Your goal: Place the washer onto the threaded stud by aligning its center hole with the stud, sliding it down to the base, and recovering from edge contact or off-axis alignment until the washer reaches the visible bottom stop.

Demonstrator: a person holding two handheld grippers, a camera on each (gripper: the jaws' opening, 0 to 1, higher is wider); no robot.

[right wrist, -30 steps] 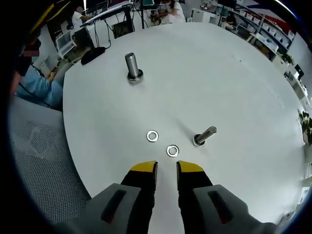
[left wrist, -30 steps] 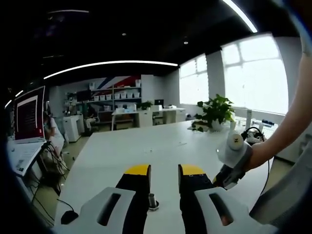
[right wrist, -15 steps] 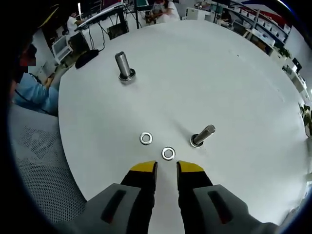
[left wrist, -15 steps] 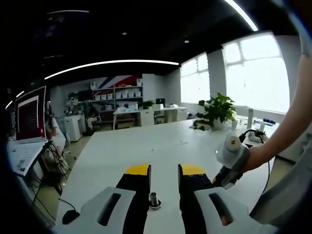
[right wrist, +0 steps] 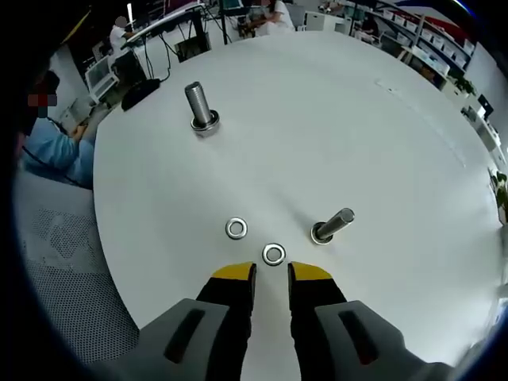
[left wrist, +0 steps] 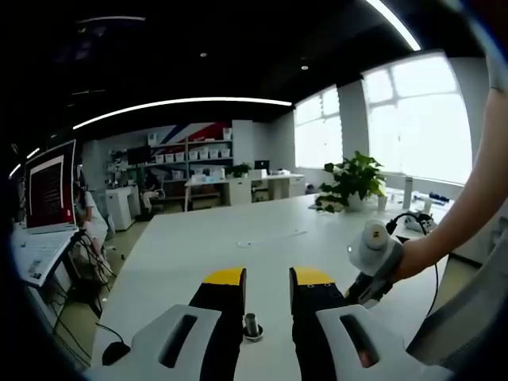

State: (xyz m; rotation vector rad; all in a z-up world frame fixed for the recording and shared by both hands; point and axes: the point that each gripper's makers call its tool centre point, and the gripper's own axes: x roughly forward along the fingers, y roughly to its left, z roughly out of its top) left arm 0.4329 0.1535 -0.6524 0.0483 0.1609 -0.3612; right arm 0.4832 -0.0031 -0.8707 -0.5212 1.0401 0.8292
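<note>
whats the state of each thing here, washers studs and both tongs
near washer: flat on the table, loose, just ahead of the right tongs
far washer: flat on the table, loose
near stud: standing, no washer on it
far stud: standing, bare shaft
right tongs: open, empty
left tongs: open, empty, a stud beyond the gap

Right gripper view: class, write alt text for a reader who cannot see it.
Two loose washers, one just ahead of the open right gripper and another beside it, lie flat on a white table. A stud stands close to the nearer washer, and a thicker stud stands farther off near the table edge.
</note>
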